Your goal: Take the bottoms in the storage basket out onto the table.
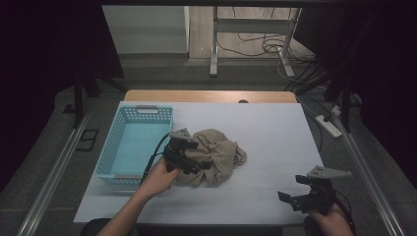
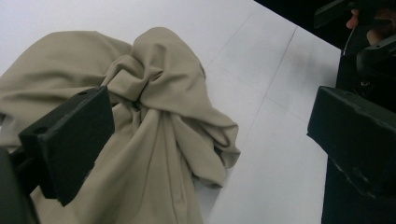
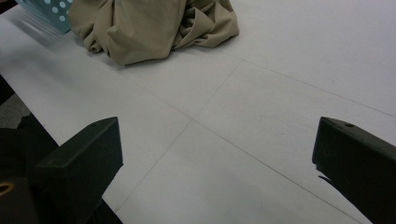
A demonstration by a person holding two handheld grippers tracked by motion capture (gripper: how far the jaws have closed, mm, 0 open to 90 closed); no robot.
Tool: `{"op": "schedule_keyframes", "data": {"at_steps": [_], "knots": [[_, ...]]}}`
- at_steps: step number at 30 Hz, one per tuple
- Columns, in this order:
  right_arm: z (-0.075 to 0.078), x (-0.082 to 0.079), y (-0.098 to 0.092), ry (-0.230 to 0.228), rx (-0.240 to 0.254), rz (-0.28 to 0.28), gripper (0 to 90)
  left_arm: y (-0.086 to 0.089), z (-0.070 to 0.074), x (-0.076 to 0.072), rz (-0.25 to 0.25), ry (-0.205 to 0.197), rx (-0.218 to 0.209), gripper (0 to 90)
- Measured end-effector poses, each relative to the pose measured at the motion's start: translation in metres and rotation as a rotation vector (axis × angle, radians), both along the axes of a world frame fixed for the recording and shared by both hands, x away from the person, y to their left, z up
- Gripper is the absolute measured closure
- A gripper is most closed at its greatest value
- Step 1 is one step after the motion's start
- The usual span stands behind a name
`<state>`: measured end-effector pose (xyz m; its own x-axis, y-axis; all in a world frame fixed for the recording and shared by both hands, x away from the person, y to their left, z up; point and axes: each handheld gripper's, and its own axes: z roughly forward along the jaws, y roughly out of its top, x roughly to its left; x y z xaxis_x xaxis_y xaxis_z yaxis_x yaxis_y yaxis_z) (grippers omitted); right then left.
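A crumpled beige cloth (image 1: 216, 155) lies in a heap on the white table, just right of a light blue basket (image 1: 135, 142). My left gripper (image 1: 196, 165) hovers over the cloth's near left side with its jaws wide open. In the left gripper view the cloth (image 2: 140, 130) spreads between and under the jaws, and one jaw rests against the fabric. My right gripper (image 1: 295, 195) is held at the table's front right corner, open and empty. The cloth (image 3: 149, 23) lies far ahead of it in the right gripper view.
The basket's (image 3: 46, 9) corner peeks in at the top left of the right gripper view. The white table surface (image 1: 275, 132) stretches right of the cloth. Beyond the table stand a desk frame (image 1: 214, 44) and floor cables (image 1: 265, 46).
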<state>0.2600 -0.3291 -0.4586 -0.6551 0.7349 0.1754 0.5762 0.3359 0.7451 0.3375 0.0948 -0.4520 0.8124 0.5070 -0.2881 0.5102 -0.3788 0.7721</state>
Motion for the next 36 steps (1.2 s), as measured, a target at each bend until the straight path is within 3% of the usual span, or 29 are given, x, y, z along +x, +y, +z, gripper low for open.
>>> {"op": "schedule_keyframes", "data": {"at_steps": [4, 18, 26, 36], "knots": [[0.000, 0.000, 0.000, 0.001, 0.001, -0.002, 1.8, 0.003, 0.002, -0.002, 0.043, -0.005, 0.010, 5.3], [0.000, 0.000, 0.001, 0.004, -0.002, -0.002, 1.8, 0.017, 0.004, -0.010, 0.039, -0.021, -0.022, 6.4], [0.000, 0.000, 0.001, 0.005, -0.001, -0.002, 1.8, 0.021, 0.003, -0.015, 0.045, -0.027, -0.001, 7.3], [0.000, 0.000, 0.001, 0.003, -0.003, 0.001, 1.8, 0.030, 0.000, -0.022, 0.044, -0.014, -0.054, 7.2]]}}
